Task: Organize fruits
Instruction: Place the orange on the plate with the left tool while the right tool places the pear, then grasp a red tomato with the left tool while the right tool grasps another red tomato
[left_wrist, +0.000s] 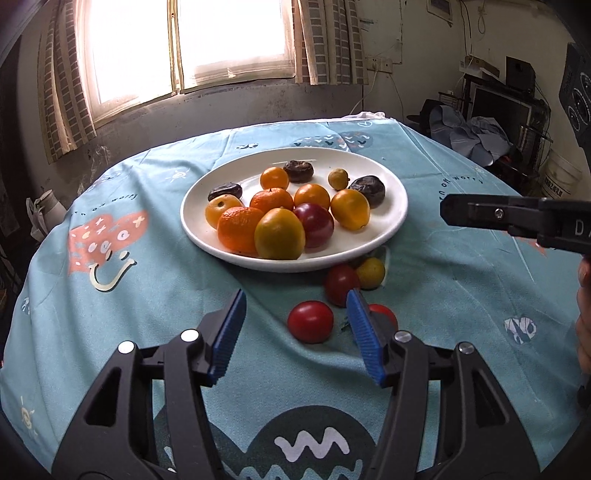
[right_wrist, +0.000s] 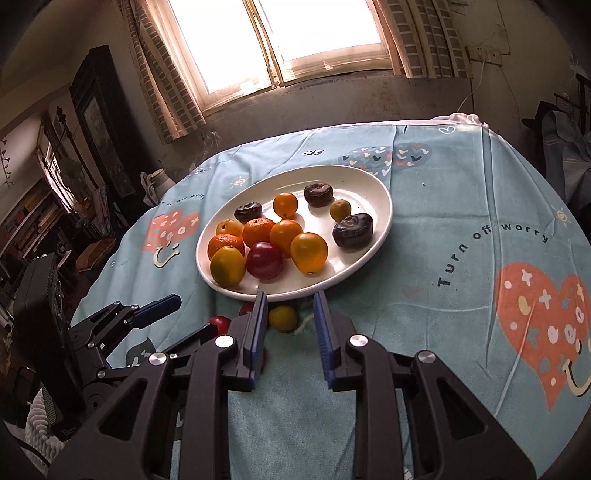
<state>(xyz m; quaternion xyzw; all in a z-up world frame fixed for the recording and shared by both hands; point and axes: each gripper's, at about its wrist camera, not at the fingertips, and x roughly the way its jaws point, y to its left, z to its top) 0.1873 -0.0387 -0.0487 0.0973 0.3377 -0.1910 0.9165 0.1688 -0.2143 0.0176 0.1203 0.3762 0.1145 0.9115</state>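
White plate (left_wrist: 388, 221): it sits in the middle of the tabletop (left_wrist: 461, 295), on a light blue cloth (left_wrist: 147, 295) with hearts and smiley faces.
Fruit on the plate: two oranges (left_wrist: 239, 231), several yellow-orange fruits (left_wrist: 279, 233), one dark red plum (left_wrist: 314, 224) and three dark wrinkled fruits (left_wrist: 368, 190). One small yellow-green fruit (left_wrist: 338, 178) lies near the back.
Fruit off the plate: four pieces lie on the cloth just in front of the plate. A red tomato (left_wrist: 310, 321) is nearest the left tongs. A darker red one (left_wrist: 340, 283) and a small yellow one (left_wrist: 371, 272) lie just by the plate rim, touching each other. Another red one (left_wrist: 386, 314) is partly hidden behind a blue finger.
Left tongs (left_wrist: 295, 328): the two blue fingers stand wide apart and hold nothing. They hang just over the cloth, and the red tomato lies between the tips.
Right tongs (right_wrist: 290, 315): the blue fingers have a gap between them and hold nothing. The tips are near the front rim of the plate, above the small yellow fruit (right_wrist: 282, 318).
From the left camera: the right tongs come in from the right side as a black bar over the cloth.
Behind: a bright window (left_wrist: 184, 48) with checked curtains (left_wrist: 325, 40).
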